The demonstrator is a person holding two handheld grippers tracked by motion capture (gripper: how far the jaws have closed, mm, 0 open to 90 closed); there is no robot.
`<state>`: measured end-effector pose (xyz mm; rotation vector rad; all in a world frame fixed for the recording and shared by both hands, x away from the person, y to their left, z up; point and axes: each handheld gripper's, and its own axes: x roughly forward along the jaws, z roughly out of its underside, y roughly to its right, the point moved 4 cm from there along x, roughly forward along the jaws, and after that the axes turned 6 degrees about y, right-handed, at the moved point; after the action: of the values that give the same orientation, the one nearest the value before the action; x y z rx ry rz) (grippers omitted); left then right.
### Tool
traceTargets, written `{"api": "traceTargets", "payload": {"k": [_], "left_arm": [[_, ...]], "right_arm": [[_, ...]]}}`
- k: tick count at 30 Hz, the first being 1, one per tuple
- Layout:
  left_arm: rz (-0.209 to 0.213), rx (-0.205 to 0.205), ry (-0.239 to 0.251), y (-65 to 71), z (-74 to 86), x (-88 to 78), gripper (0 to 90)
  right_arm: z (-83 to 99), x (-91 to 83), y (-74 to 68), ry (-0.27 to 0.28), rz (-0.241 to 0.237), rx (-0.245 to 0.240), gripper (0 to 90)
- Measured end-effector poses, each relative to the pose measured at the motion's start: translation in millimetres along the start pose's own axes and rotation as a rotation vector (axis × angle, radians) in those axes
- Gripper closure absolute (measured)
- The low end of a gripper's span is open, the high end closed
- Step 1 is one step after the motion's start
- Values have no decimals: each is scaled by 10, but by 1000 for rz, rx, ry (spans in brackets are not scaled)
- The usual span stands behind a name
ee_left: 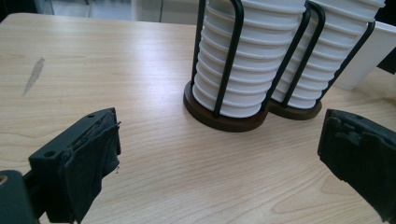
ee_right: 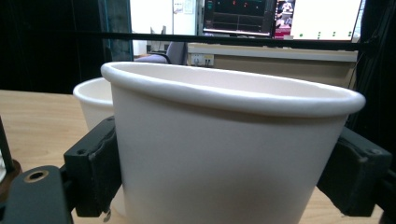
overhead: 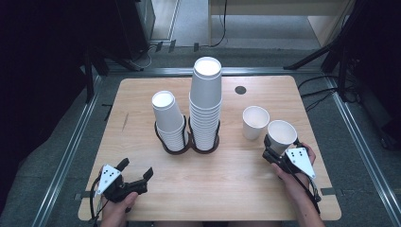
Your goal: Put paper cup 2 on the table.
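a white paper cup [overhead: 282, 135] is clamped upright between the jaws of the right gripper [overhead: 273, 152] at about four o'clock on the wooden table [overhead: 227, 189], just beside a second cup [overhead: 255, 122] standing at its ten o'clock. the left gripper [overhead: 137, 171] is held at seven o'clock with its jaws spread wide and nothing between them, pointed toward the two cup stacks [overhead: 191, 113] kept in black wire holders [overhead: 189, 139] near the table's centre.

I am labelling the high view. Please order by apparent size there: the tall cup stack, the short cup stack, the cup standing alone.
1. Tall cup stack
2. Short cup stack
3. Cup standing alone
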<state>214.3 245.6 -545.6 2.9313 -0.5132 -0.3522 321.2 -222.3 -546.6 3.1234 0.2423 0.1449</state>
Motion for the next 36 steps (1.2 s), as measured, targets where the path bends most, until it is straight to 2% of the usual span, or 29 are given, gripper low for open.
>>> {"api": "traceTargets", "payload": {"k": [5, 6, 12, 20, 24, 36], "left_arm": [[3, -8, -8, -3, 11, 27, 0], [3, -10, -7, -4, 11, 28, 0], [0, -17, -8, -32, 10, 20, 0], [-5, -16, -8, -28, 13, 16, 0], [-4, -18, -8, -23, 13, 21, 0], [-4, -17, -10, -19, 15, 23, 0]], "right_arm": [[54, -7, 29, -25, 2, 6, 130], [75, 6, 52, -40, 20, 6, 128], [91, 49, 77, -28, 14, -18, 126], [127, 93, 117, -53, 22, -8, 124], [132, 108, 132, -88, 34, -4, 118], [110, 100, 87, -149, -13, -18, 97]]}}
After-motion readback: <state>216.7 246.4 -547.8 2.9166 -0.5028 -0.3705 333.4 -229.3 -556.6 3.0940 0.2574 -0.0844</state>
